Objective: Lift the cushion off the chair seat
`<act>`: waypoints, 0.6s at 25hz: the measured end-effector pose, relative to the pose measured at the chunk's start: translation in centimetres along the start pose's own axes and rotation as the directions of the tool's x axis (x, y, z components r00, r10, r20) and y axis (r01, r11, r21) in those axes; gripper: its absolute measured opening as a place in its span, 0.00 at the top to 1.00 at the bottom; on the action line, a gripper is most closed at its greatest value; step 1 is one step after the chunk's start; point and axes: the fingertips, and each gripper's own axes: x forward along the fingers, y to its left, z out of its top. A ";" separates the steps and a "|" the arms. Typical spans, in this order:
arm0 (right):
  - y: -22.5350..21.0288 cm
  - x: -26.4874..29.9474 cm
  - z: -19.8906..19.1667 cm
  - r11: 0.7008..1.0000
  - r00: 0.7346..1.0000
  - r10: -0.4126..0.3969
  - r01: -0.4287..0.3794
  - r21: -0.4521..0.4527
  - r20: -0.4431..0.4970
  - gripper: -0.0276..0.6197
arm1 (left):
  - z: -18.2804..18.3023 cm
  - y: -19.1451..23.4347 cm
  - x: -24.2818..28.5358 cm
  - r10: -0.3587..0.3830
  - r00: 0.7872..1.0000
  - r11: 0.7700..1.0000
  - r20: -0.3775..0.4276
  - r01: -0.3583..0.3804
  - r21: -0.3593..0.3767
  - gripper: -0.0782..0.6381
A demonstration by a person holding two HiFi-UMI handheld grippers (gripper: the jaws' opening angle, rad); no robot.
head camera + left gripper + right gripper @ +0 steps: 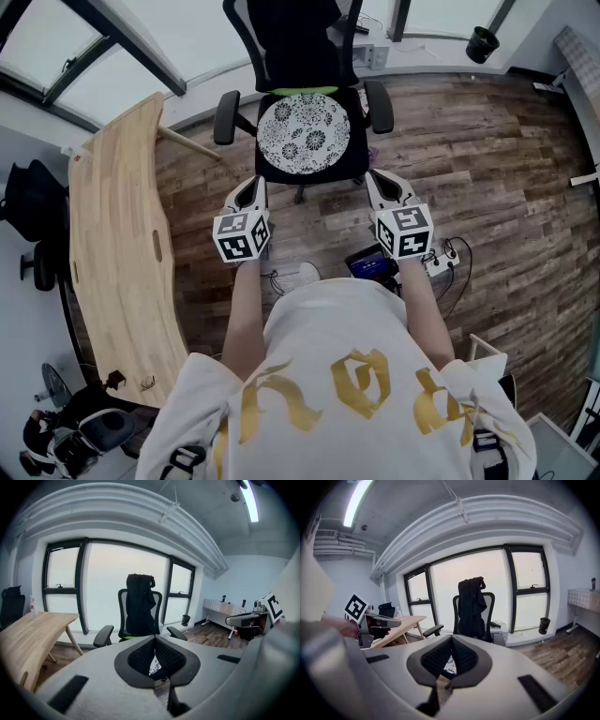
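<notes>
Dark plank floor [487,169], curved wooden table [117,253], tall windows [105,588], ceiling striplight [253,501]

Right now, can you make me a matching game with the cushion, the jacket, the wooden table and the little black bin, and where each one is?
Things:
1 cushion
2 jacket
3 wooden table
4 black bin

Places:
A draped over the back of the chair
B beyond the chair, to the right in the head view
C lying on the chair seat
D left of the chair in the head view

Pairs: 1-C, 2-A, 3-D, 4-B
</notes>
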 end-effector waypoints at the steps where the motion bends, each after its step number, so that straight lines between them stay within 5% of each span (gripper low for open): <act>1: -0.4 0.1 -0.1 1.000 1.000 -0.002 0.002 -0.002 0.000 0.94 | 0.2 -0.1 0.4 0.001 1.000 1.000 0.002 -0.001 0.006 0.88; 15: -5.5 0.6 0.7 0.998 0.998 -0.055 0.054 0.032 0.026 0.94 | 0.4 0.0 3.6 0.067 0.997 0.998 -0.040 -0.068 -0.001 0.88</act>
